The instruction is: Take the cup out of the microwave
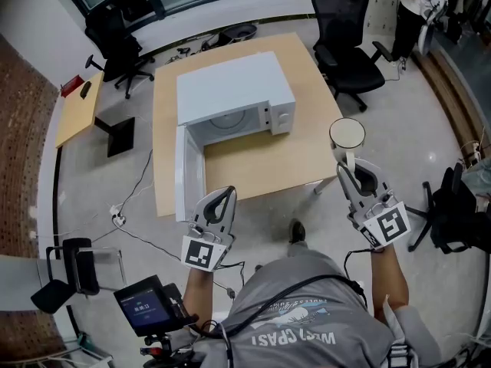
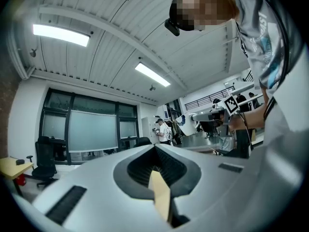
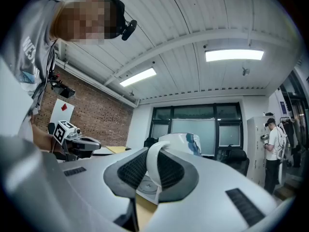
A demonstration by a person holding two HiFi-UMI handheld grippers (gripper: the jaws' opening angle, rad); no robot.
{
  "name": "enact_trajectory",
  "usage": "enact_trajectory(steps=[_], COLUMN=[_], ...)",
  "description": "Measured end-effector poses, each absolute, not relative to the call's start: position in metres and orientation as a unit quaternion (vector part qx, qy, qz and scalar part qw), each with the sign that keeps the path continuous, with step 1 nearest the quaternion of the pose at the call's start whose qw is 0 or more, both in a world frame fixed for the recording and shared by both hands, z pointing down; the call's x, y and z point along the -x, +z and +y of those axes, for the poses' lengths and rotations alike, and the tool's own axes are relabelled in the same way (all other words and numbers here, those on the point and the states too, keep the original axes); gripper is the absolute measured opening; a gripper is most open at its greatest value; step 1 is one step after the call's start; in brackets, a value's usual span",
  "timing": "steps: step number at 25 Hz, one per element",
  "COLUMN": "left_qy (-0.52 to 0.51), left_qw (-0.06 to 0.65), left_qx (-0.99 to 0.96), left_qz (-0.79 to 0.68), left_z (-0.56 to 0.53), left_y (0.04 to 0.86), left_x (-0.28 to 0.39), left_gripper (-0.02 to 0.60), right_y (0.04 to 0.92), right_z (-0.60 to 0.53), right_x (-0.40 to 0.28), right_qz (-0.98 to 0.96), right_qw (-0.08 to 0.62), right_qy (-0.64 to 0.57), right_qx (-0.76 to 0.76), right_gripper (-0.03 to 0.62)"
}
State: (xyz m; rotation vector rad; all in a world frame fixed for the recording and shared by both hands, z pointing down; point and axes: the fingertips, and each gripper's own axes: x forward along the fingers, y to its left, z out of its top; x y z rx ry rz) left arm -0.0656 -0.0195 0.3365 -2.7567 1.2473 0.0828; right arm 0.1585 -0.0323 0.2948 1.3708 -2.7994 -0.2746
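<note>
The white ceramic cup (image 1: pixel 347 133) is outside the oven. It hangs upright in the air at the right edge of the light wooden desk (image 1: pixel 261 158), with part of it out over the grey floor (image 1: pixel 399 140). The right claw (image 1: pixel 349 165) has it by the handle. In the right gripper view the white loop of the handle stands between the two dark ribbed pads, which pinch it from both sides, and the cup's body rises just beyond the tips.

The white microwave oven (image 1: pixel 230 90) sits on the desk to the left of the cup and well apart from it. Its door (image 1: pixel 189 176) is swung wide open towards the person, so the pale cavity shows.

The left claw (image 1: pixel 229 194) hovers near the free end of that door, off the desk's near edge. Its jaws are pressed together at the tips with nothing between them; in the left gripper view only a sliver of the tan desk shows through the slot behind them.

Farther out, black office chairs (image 1: pixel 347 33) stand on the floor around the desk. A person in a white top (image 1: pixel 414 6) stands at the far right.
</note>
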Motion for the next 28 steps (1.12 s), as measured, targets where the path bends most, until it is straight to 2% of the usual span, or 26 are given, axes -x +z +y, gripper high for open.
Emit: enact_trajectory(steps=[21, 28], left_qy=[-0.017, -0.069], left_qw=[0.018, -0.001], left_qx=[0.891, 0.882], left_qz=[0.454, 0.467], left_z=[-0.102, -0.122], left_y=[0.370, 0.395], left_x=[0.044, 0.034], left_gripper=[0.026, 0.026], right_y=[0.366, 0.401], right_z=[-0.179, -0.226], right_x=[-0.194, -0.218], right_qz=[-0.903, -0.903], right_qw=[0.013, 0.016], right_qy=[-0.050, -0.037], right_qx=[-0.427, -0.428], right_gripper=[0.058, 0.058])
